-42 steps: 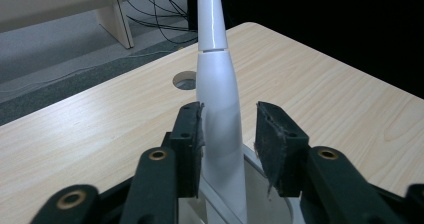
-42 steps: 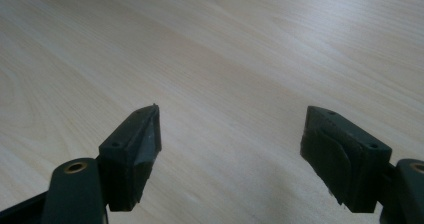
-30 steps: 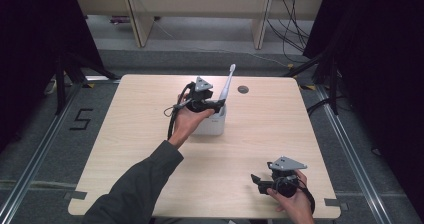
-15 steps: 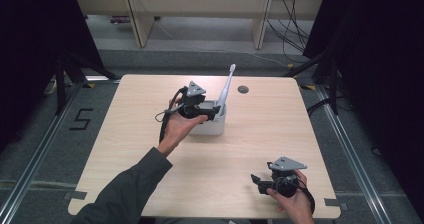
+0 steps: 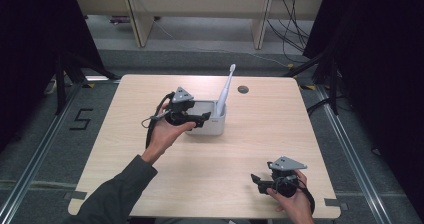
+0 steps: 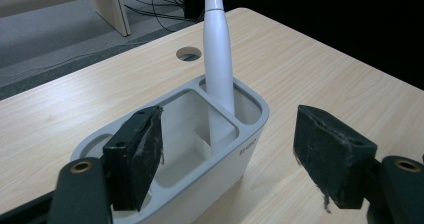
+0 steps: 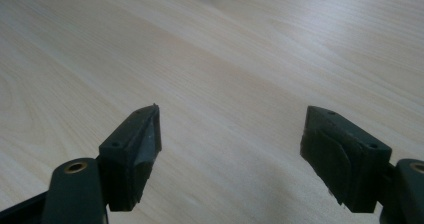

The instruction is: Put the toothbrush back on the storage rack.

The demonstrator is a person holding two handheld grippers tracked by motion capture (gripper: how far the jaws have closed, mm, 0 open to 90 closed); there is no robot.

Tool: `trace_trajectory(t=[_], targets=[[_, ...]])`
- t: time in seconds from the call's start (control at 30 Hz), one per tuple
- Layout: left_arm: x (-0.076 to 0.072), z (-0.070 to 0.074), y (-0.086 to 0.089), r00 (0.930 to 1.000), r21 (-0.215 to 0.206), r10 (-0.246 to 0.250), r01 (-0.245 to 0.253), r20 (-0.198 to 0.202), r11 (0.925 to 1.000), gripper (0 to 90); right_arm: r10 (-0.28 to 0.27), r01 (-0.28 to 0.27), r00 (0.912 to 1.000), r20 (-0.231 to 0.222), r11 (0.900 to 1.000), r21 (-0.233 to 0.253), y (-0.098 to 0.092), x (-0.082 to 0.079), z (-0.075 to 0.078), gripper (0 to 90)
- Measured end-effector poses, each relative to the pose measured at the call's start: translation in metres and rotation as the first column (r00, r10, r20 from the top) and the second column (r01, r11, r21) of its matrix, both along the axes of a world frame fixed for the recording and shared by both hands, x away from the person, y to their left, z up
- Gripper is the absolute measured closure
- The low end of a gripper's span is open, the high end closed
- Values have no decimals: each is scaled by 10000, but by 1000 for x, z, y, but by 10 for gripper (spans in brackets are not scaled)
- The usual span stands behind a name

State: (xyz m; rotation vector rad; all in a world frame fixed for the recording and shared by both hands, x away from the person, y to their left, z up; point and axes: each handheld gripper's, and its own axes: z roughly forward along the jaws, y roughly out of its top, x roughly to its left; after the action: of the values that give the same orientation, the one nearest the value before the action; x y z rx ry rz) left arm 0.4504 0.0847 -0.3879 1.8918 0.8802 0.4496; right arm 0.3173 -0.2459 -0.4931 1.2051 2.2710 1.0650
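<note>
Jaws of right gripper (image 5: pixel 260 180) spread wide, nothing held; gripper rested low over near right of table (image 5: pixel 250 139). Jaws of left gripper (image 5: pixel 201 118) likewise spread wide, nothing clamped; positioned at near rim of white holder (image 5: pixel 212 126), one jaw over compartment, other outside wall. Toothbrush (image 5: pixel 226 90) seen upright, slightly tilted, in far end compartment of holder (image 6: pixel 225 149), free of both jaws. Placement judged done; withdrawal of left gripper judged remaining. Count: one holder, one toothbrush (image 6: pixel 218 59), two grippers. Round cable hole (image 5: pixel 243 89) noted beyond.
</note>
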Motion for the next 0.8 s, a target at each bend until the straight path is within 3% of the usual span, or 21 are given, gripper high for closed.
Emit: trace_trajectory(t=[0.63,0.8], targets=[[-30,-8,44,10000,35,-31,31,-47,10000,222,-16,16,10000,-8,10000,9,0,0,0,248],[-37,-12,50,9998,349,-155,152,80,9993,192,-16,16,10000,16,10000,10,0,0,0,248]])
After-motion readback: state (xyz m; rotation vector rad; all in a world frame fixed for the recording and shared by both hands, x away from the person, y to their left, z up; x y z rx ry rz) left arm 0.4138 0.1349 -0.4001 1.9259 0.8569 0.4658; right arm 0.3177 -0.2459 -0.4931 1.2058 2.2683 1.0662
